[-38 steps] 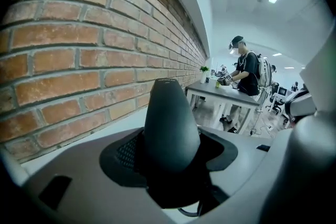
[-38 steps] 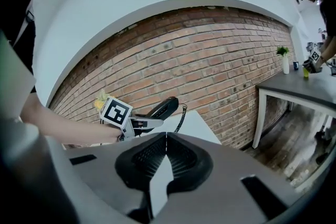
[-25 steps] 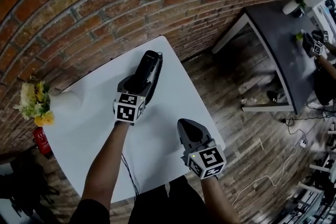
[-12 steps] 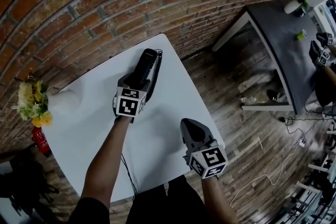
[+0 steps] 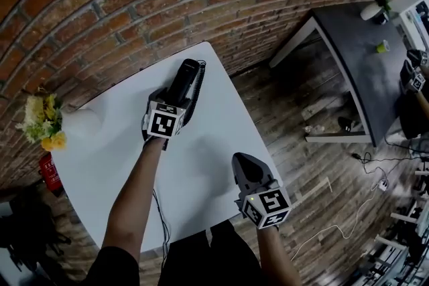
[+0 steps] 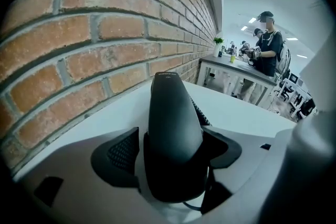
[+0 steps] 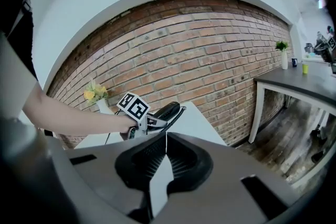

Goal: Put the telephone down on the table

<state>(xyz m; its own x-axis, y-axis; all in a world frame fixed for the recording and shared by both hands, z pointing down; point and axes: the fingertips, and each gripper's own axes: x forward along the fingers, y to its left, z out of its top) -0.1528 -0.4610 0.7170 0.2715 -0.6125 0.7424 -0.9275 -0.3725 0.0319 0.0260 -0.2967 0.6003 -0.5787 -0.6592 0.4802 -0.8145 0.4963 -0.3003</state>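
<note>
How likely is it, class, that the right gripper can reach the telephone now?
Probably yes: only bare table lies between the right gripper and the telephone, though the left gripper, jaws opening around it, covers its near end.

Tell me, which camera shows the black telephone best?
The left gripper view: the telephone fills the middle, between the left gripper's opening jaws. The head view shows it small on the white table; the right gripper view shows it far away.
</note>
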